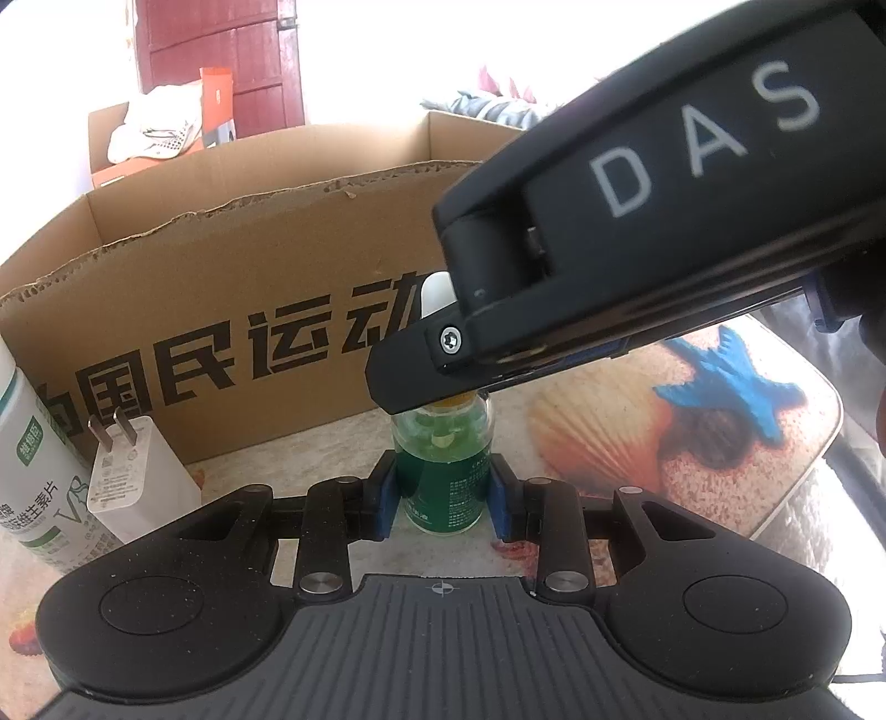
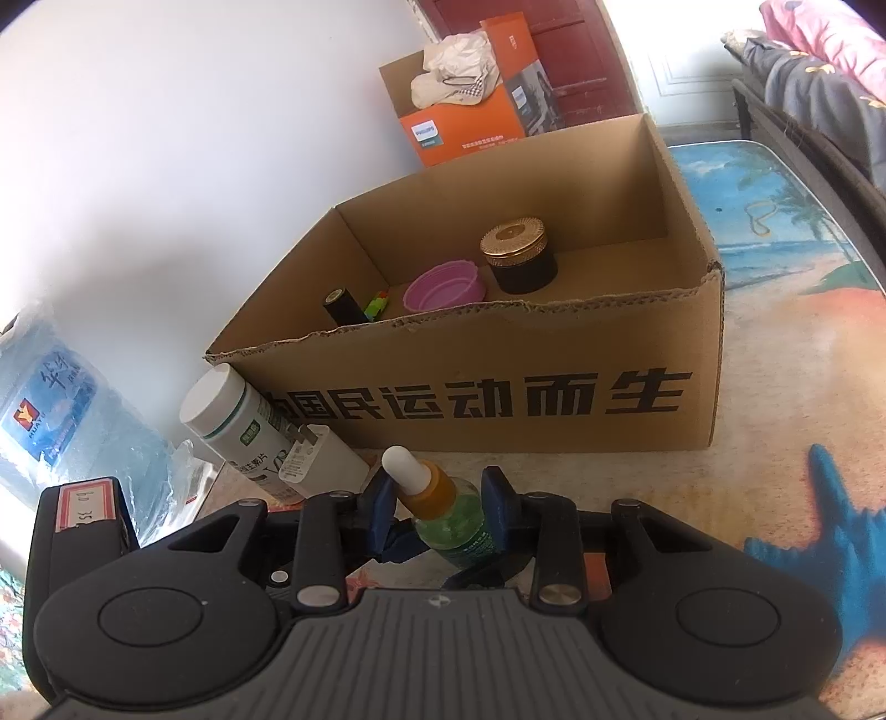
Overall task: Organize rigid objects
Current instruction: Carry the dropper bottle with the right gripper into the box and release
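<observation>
Behind the bench, an orange printed carton (image 2: 470, 133) stands against the white wall (image 2: 194, 138), with a crumpled pale cloth (image 2: 454, 69) heaped on top of it. A dark red panelled door (image 2: 559, 50) rises beyond. At far left sits a big blue water jug (image 2: 61, 421) wrapped in clear plastic. Grey and pink bedding (image 2: 819, 66) lies at the upper right.

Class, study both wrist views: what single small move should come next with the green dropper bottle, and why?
Probably draw the right gripper back off the bottle's top. The left gripper is clamped on the green dropper bottle at its body, while the right pads look slack around its orange collar. Once clear, the left could lift it into the cardboard box.
</observation>
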Available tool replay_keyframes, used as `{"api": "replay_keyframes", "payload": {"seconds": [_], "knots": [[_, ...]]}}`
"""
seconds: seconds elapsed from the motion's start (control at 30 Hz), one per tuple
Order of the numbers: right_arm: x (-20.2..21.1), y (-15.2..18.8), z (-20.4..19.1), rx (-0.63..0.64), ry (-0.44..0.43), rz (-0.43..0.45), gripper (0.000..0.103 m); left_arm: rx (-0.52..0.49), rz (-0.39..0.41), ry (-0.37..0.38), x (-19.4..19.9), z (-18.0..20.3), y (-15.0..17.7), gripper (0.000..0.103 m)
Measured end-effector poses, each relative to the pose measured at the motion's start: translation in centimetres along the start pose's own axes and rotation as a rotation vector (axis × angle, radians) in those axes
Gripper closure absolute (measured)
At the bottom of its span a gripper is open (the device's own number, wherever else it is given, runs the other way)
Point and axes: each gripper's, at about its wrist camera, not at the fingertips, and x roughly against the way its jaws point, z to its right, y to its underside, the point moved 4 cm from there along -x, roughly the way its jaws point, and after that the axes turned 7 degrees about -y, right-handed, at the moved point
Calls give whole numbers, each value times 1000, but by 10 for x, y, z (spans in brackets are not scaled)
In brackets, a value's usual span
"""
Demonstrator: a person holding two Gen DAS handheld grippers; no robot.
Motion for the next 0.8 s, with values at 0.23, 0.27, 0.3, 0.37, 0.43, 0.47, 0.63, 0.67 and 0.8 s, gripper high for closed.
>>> {"api": "replay_keyframes", "payload": {"seconds": [0.23, 0.27, 0.3, 0.37, 0.43, 0.47, 0.63, 0.67, 0.8], "knots": [[2, -1, -4, 18, 8, 1, 70, -3, 3, -4, 2, 2, 2, 72], [2, -1, -4, 19, 8, 2, 70, -3, 3, -4, 4, 2, 1, 72], [3, -1, -5, 20, 7, 3, 71, -1, 4, -3, 5, 1, 2, 72], [6, -2, -9, 28, 5, 8, 71, 3, 11, -4, 10, 0, 1, 72], [11, -3, -15, 42, 5, 17, 72, 2, 27, -11, 16, -1, -1, 72], [14, -5, -18, 52, 4, 23, 72, 3, 38, -14, 21, -2, -3, 72], [36, -18, -42, 111, -15, 74, 76, 4, 109, -25, 50, -9, -18, 72], [41, -23, -48, 123, -27, 85, 78, 6, 125, -26, 56, -11, -22, 72], [58, -47, -68, 193, -38, 131, 78, 8, 191, -29, 77, -23, -49, 72]]}}
